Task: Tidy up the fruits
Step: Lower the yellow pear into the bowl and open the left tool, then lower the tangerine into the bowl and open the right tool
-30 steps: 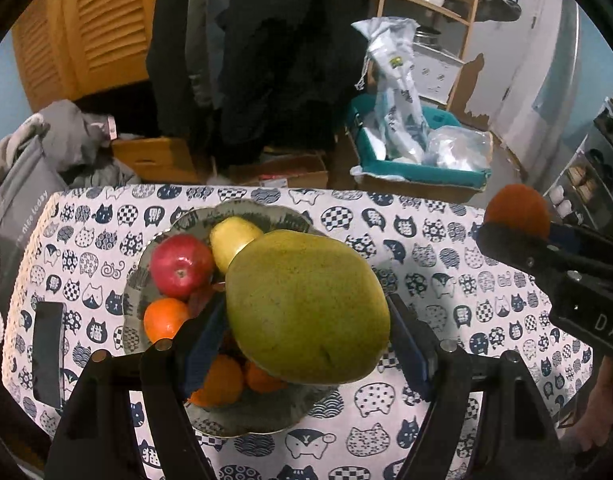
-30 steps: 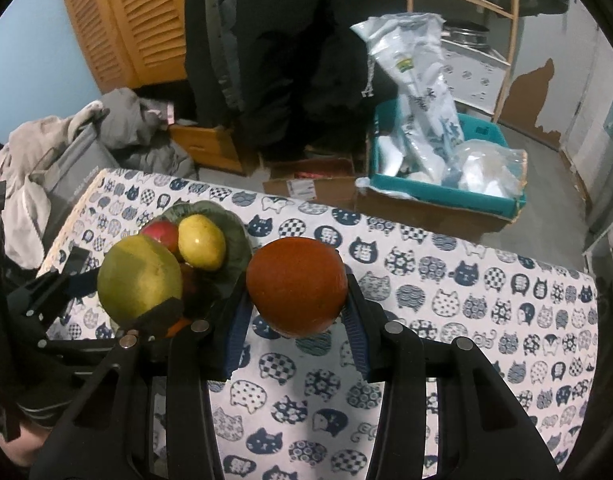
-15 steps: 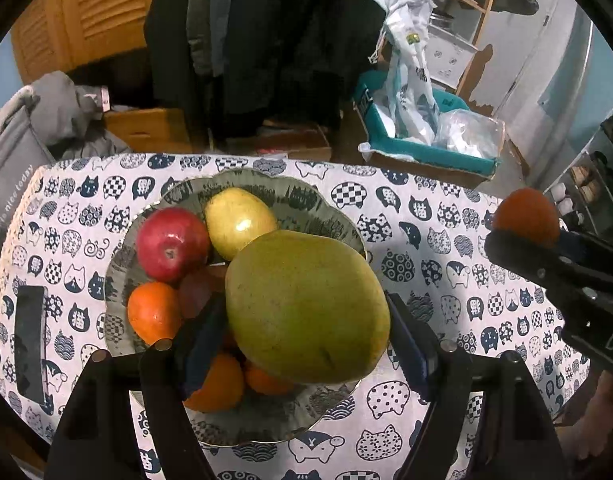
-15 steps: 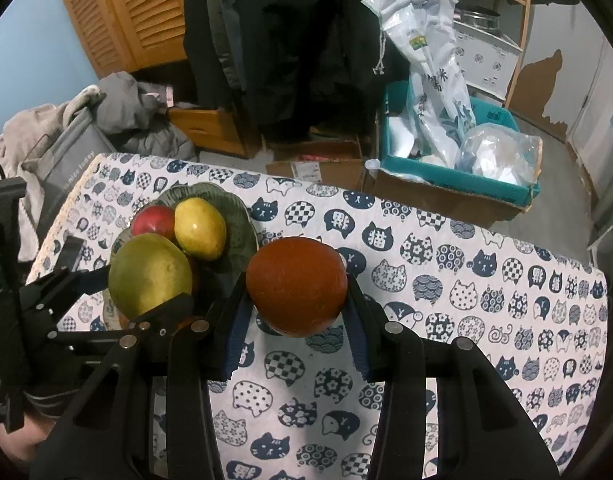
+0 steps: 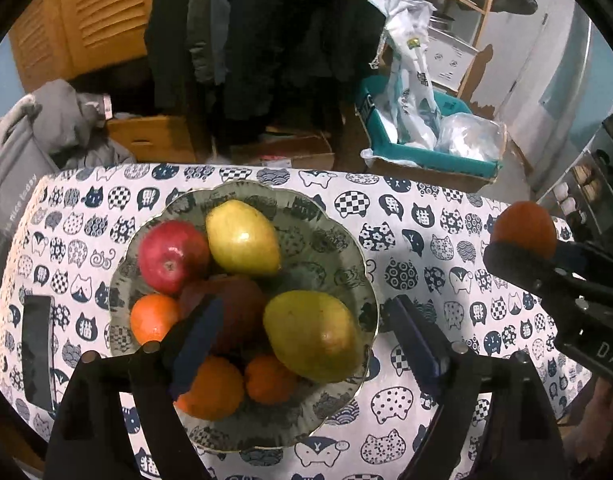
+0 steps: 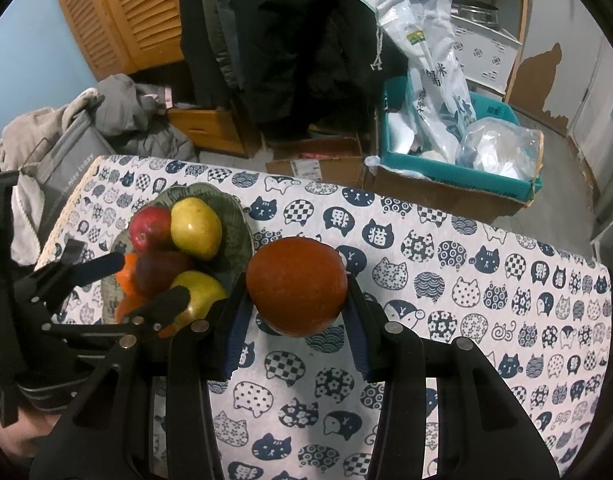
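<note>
**Fruit bowl, cat-print table**

Cat-print tablecloth (image 5: 446, 240): covers the table. Green bowl (image 5: 326, 240): landmark. Left gripper (image 5: 306, 332): above bowl, jaws just opening, apart, clear of fruit. Right gripper (image 6: 296, 304): right of bowl, clamped on orange (image 6: 296, 286). Green mango (image 5: 312, 334): in bowl, right front. Yellow pear (image 5: 242, 238), red apple (image 5: 172, 256): in bowl, far side.

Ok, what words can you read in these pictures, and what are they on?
"DA", cut off: side of the right claw.
"nice today", faint: grey bag.
"猫": cat on the tablecloth.
"米": white sack.
Label on cardboard box: too small to read.
</note>
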The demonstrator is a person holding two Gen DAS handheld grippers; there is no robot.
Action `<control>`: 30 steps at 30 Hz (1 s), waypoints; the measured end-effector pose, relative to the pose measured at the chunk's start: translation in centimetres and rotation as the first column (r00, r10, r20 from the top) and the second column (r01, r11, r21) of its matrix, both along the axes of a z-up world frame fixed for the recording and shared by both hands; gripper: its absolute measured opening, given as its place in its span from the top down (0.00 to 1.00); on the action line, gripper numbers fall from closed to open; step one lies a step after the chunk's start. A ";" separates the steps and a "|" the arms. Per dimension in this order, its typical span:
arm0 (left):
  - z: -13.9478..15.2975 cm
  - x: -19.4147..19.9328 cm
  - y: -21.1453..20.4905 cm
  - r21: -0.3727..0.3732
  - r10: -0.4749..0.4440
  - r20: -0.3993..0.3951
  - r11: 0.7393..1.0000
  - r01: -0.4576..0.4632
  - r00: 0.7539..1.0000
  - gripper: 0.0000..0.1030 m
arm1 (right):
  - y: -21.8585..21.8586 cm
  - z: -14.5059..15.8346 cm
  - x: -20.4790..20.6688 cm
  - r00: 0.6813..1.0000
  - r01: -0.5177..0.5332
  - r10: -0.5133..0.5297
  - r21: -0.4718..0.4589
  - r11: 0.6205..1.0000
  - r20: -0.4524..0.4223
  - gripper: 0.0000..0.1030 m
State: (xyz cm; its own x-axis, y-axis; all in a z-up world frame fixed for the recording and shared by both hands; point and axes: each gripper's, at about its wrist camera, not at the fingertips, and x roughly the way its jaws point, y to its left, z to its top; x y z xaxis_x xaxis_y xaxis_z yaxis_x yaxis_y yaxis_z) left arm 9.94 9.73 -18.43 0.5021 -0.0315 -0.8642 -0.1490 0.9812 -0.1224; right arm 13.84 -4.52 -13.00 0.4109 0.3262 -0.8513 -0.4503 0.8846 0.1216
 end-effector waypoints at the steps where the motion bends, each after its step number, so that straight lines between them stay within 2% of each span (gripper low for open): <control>1: 0.1 -0.1 0.3 -0.005 0.012 -0.005 1.000 -0.013 1.000 0.16 | 0.0 0.0 0.0 1.000 0.000 0.000 0.000 1.000 0.000 0.58; 6: 0.6 -1.0 2.2 -0.015 0.063 -0.008 0.998 -0.063 0.998 0.16 | 0.8 -0.3 -0.1 1.000 -0.015 0.015 0.005 1.000 -0.014 0.58; 14: 1.2 -2.7 5.0 0.019 0.131 0.003 0.991 -0.131 0.991 0.16 | 3.7 -1.6 0.0 0.997 -0.064 0.064 0.013 0.998 -0.050 0.58; 24: 1.3 -4.5 8.3 0.014 0.195 0.008 0.981 -0.195 0.981 0.16 | 7.6 -4.0 0.5 0.987 -0.118 0.119 0.010 0.993 -0.104 0.58; 30: 1.6 -5.2 9.2 0.003 0.212 0.015 0.977 -0.212 0.977 0.16 | 9.2 -4.2 1.0 0.983 -0.146 0.146 0.006 0.989 -0.111 0.57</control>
